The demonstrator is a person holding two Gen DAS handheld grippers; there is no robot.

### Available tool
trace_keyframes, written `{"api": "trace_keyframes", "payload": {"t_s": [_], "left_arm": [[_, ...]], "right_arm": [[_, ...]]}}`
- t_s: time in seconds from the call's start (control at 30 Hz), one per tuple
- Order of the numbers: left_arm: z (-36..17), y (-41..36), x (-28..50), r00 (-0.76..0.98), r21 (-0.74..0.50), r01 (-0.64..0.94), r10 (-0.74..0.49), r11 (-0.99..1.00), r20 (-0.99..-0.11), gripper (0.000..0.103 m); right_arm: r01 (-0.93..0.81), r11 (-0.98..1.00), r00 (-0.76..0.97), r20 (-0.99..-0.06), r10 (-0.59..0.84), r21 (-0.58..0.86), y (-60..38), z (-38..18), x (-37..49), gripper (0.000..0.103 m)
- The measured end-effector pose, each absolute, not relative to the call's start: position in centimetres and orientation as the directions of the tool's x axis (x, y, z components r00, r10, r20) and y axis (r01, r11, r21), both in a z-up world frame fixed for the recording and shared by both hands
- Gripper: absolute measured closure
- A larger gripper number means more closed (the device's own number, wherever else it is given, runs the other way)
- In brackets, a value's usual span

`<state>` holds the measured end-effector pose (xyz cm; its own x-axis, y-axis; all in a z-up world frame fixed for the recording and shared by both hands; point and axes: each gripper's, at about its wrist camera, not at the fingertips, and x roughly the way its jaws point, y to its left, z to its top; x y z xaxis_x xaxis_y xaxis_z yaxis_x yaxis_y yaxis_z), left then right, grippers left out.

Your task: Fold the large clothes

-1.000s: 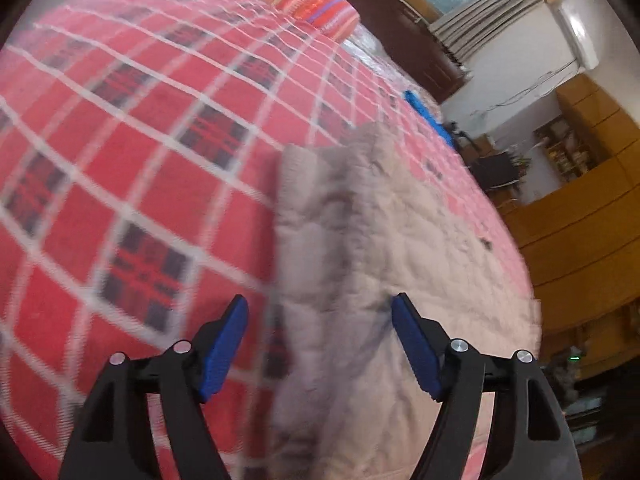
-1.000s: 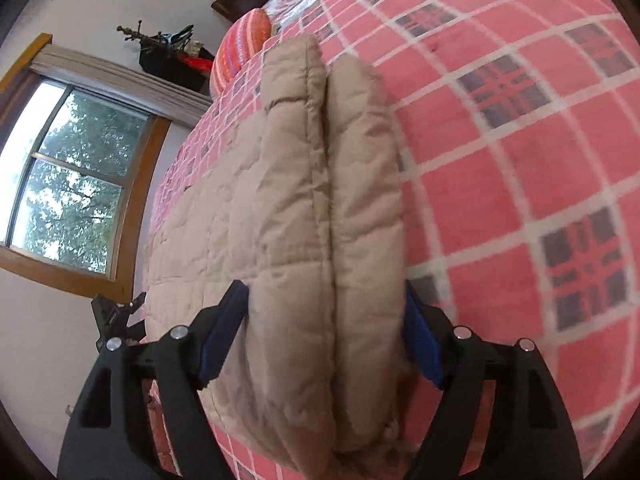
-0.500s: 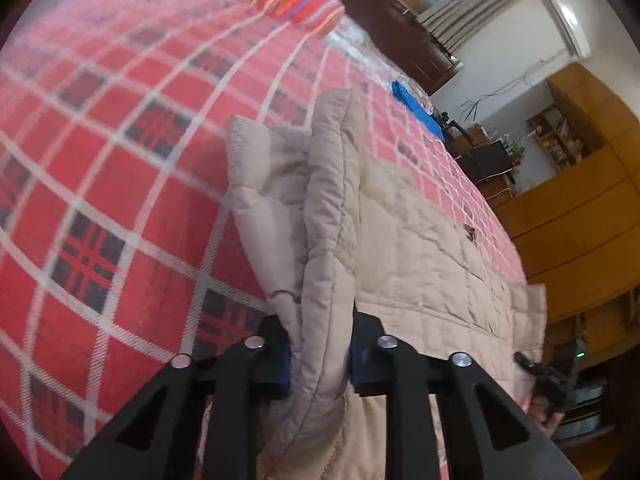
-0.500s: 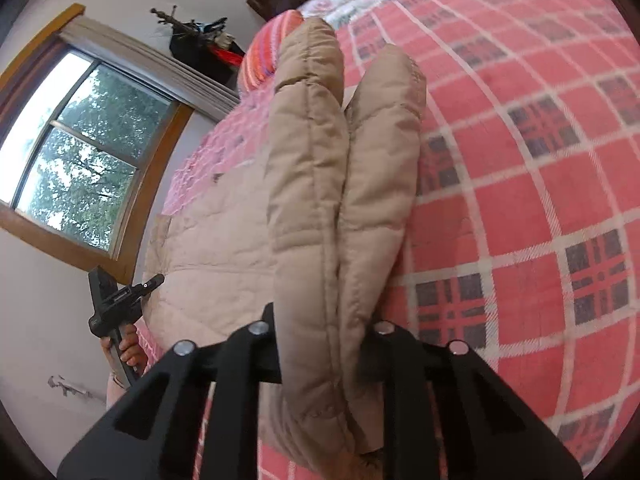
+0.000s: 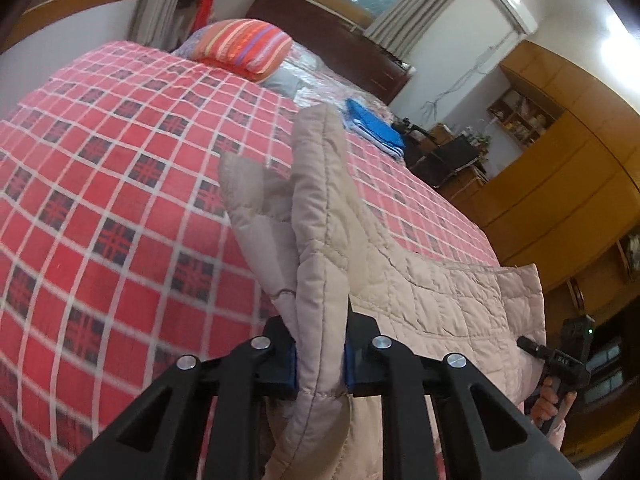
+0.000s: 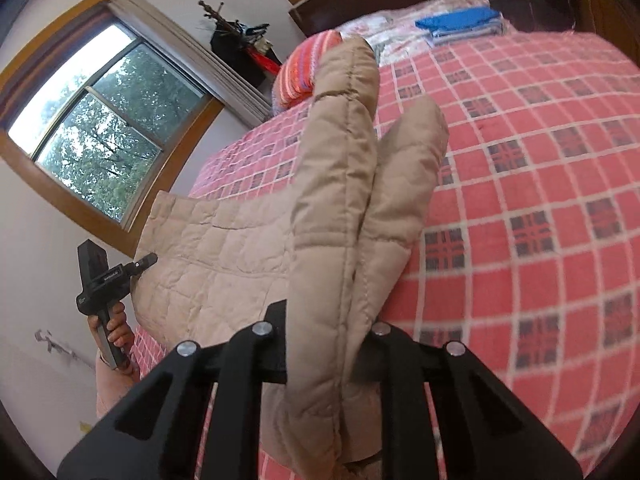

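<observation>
A beige quilted coat [image 5: 420, 280] lies on a bed with a red checked cover [image 5: 120, 184]. My left gripper [image 5: 320, 360] is shut on one folded edge of the coat, which stands up between its blue pads. The right gripper [image 6: 326, 344] is shut on the coat's [image 6: 224, 256] opposite edge, two padded layers rising from its jaws. Each wrist view shows the other gripper held in a hand at the coat's far corner: the right gripper [image 5: 560, 356], and the left gripper [image 6: 104, 276]. The coat hangs lifted between them, above the cover.
A striped orange pillow [image 5: 244, 44] and a folded blue cloth [image 5: 376, 128] lie near the dark headboard [image 5: 340, 52]. Wooden wardrobes [image 5: 560, 184] stand along the right side. A window [image 6: 96, 136] fills the wall to the left.
Both grippers went from open around the coat's edges to shut on them, then rose, lifting the coat's near side off the cover.
</observation>
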<state>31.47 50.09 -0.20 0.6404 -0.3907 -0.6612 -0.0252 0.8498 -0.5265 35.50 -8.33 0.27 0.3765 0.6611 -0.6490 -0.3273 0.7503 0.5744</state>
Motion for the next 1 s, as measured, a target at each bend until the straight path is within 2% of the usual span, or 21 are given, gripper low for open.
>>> {"api": "trace_keyframes", "payload": {"t_s": [0.23,0.43,0.73,1.0], "left_arm": [[1.2,47.2,25.5,0.644,-0.511,0.04,-0.413,0.858,-0.644,0.086],[1.1,45.5,20.1,0.654,-0.489,0.077,-0.414,0.869,-0.633,0.086],[-1.4,43.5,13.8,0.646,-0.413,0.08,-0.362,0.907,-0.672,0.086],[-4.8,42.7,11.3,0.643,-0.326,0.043,-0.275,0.945,-0.715,0.084]], "right_arm": [[-0.343,0.772,0.432,-0.639,0.636,0.535,-11.6,2.6,28.6,0.088],[-0.349,0.781,0.45,-0.639,0.624,0.518,-13.8,2.2,23.5,0.088],[-0.299,0.785,0.427,-0.66,0.618,0.542,-14.8,-2.2,18.5,0.088],[-0.206,0.783,0.379,-0.69,0.617,0.586,-15.6,-6.6,19.0,0.087]]}}
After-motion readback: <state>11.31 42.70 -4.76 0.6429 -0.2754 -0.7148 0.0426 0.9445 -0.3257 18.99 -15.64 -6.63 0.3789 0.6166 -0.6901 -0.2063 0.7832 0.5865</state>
